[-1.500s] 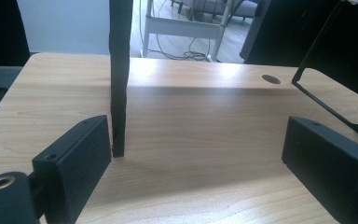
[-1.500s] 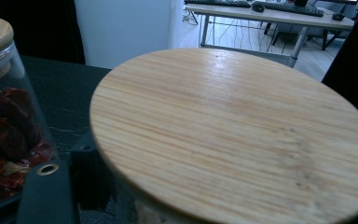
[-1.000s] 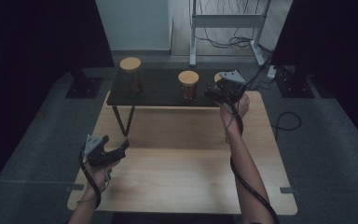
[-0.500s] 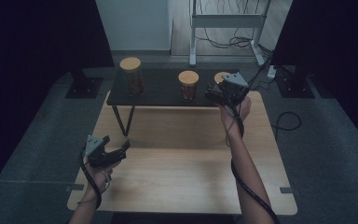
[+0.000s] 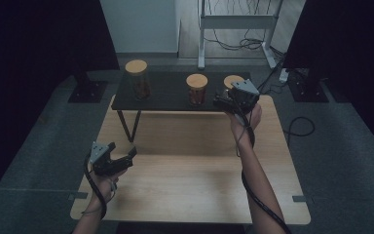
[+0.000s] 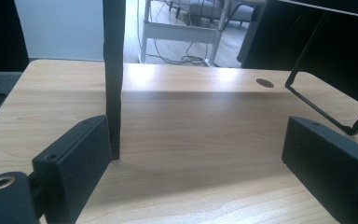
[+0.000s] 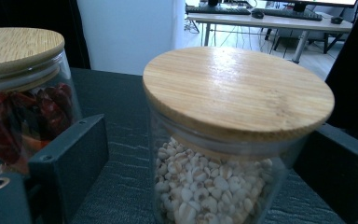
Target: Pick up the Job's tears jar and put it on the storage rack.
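The jar of pale grains (image 7: 223,140) stands at the right end of a low black shelf (image 5: 165,92), between the jaws of the right gripper (image 5: 222,101). It is a clear glass cylinder, filled with small whitish beads and capped by a round bamboo lid with a fine straight grain. The right gripper's jaws have just been opening; they now stand wide on either side of the glass, the left pad clearly apart from it and the right one close by the jar's far side, with no squeeze showing.

Just beside it, toward the shelf's middle, a second jar (image 7: 23,93) of the same make holds dark red dried chillies. A third jar (image 5: 138,78) stands well apart at the left end. The shelf's top has a rough, ribbed black texture and rests on thin black metal legs (image 6: 113,79).

The left gripper (image 5: 126,157) hovers low over the near left part of the table (image 5: 185,170), its jaws spread wide and bare, one shelf leg straight ahead of them.

The table is light wood with a smooth grain. Around it lies grey carpet, with dark curtains at the sides and a white desk frame and cables behind.
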